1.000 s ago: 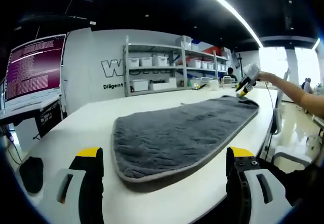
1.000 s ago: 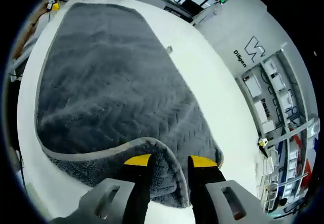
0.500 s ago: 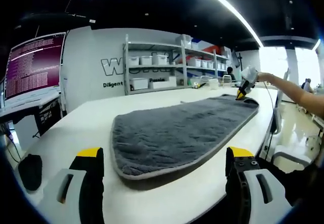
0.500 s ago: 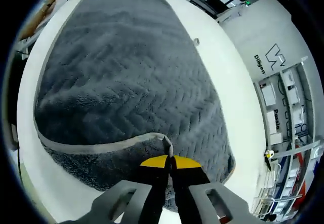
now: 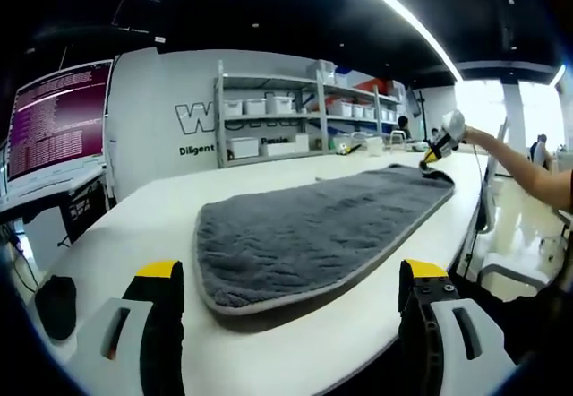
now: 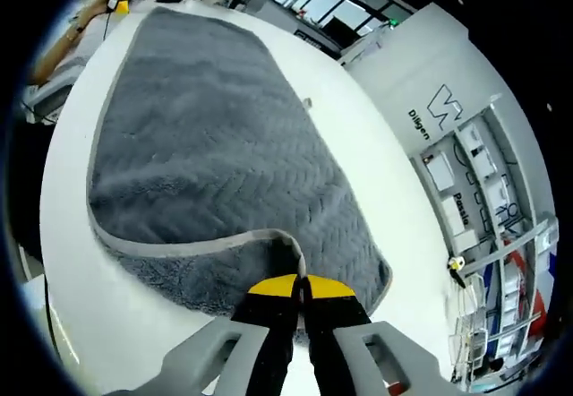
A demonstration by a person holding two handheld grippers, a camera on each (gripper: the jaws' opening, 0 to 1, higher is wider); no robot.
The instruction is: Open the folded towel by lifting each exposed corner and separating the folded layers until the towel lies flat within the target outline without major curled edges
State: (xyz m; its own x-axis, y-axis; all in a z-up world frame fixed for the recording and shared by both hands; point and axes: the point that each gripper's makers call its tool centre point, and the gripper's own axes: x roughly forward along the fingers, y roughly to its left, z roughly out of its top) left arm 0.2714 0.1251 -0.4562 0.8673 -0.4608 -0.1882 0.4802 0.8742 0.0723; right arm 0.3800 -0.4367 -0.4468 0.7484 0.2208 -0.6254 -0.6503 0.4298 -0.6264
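Note:
A dark grey towel (image 5: 313, 230) with a pale border lies folded on a white table (image 5: 134, 235). My left gripper (image 5: 291, 279) stands open just short of the towel's near end, its yellow-tipped jaws wide apart and holding nothing. At the towel's far end my right gripper (image 5: 435, 156) pinches a corner, held by a person's arm (image 5: 524, 167). In the right gripper view, my right gripper (image 6: 299, 288) is shut on the towel's top-layer corner (image 6: 288, 254), which is lifted and curled back from the towel (image 6: 215, 163) so a lower layer (image 6: 192, 279) shows beneath.
Shelving with white bins (image 5: 269, 127) lines the far wall, shown too as shelving (image 6: 483, 226) in the right gripper view. A monitor (image 5: 58, 118) stands at the left, and a dark object (image 5: 54, 306) lies on the table's near left. A small object (image 6: 308, 104) sits beside the towel.
My right gripper has closed on the towel's top corner and lifted it slightly. My left gripper has stayed open and still.

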